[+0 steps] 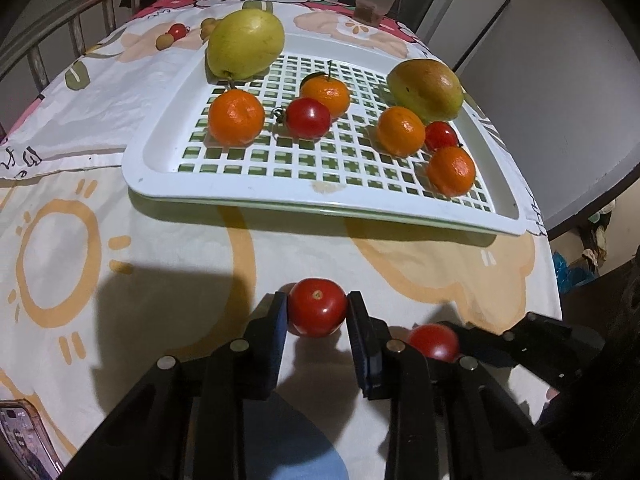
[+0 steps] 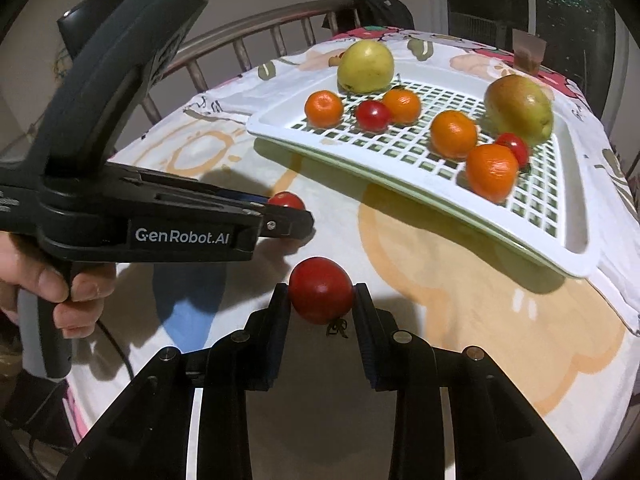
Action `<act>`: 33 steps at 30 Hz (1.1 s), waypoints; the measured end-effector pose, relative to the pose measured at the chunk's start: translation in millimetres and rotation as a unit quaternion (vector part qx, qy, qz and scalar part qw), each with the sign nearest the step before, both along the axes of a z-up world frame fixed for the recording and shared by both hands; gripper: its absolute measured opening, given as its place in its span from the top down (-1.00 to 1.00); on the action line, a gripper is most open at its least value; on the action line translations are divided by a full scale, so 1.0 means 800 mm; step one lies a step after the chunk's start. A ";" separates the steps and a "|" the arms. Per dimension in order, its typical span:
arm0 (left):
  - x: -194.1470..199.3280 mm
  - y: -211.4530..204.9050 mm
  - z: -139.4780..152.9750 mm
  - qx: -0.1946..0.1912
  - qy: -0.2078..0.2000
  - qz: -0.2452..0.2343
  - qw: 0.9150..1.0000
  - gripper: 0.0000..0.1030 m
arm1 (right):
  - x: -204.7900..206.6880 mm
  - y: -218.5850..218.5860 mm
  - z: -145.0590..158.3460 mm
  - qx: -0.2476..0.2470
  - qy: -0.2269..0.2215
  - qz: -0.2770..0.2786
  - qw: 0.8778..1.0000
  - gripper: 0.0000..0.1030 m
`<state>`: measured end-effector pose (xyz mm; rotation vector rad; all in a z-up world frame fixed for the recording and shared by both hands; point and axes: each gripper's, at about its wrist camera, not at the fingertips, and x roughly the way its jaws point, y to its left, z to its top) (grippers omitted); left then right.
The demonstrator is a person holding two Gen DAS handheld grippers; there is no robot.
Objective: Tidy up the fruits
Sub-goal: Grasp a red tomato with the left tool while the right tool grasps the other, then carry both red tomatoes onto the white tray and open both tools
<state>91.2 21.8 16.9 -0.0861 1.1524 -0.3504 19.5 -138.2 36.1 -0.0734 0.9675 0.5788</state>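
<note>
The left gripper (image 1: pixel 317 308) has its jaws clenched on a red tomato (image 1: pixel 317 307). The right gripper (image 2: pixel 321 294) grips another tomato (image 2: pixel 321 290) the same way — its little stem hangs under it. Both sit low over the tabletop (image 1: pixel 160 240), close side by side, near the white tray (image 1: pixel 320 196). In the tray lie a yellow-green pear (image 1: pixel 246 44), a mango (image 1: pixel 426 88), four oranges and two more tomatoes. A phone (image 1: pixel 24 440) peeks in at the tabletop's near corner. A hand (image 2: pixel 40 280) holds the left gripper's handle.
</note>
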 end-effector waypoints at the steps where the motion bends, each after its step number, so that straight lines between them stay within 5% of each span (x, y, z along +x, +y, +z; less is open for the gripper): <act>1: -0.002 -0.001 0.001 0.001 -0.002 -0.001 1.000 0.39 | -0.002 -0.004 0.004 0.001 -0.003 -0.001 1.000 0.41; 19: -0.020 -0.016 0.051 0.020 -0.061 -0.023 0.998 0.39 | 0.002 -0.079 0.071 0.018 -0.055 -0.051 0.997 0.41; 26: 0.015 -0.012 0.076 0.010 -0.077 -0.005 0.997 0.39 | 0.038 -0.119 0.090 0.016 -0.058 -0.094 0.994 0.41; 33: 0.061 -0.021 0.060 0.008 -0.061 0.015 0.998 0.39 | 0.098 -0.135 0.070 0.000 -0.028 -0.125 0.992 0.41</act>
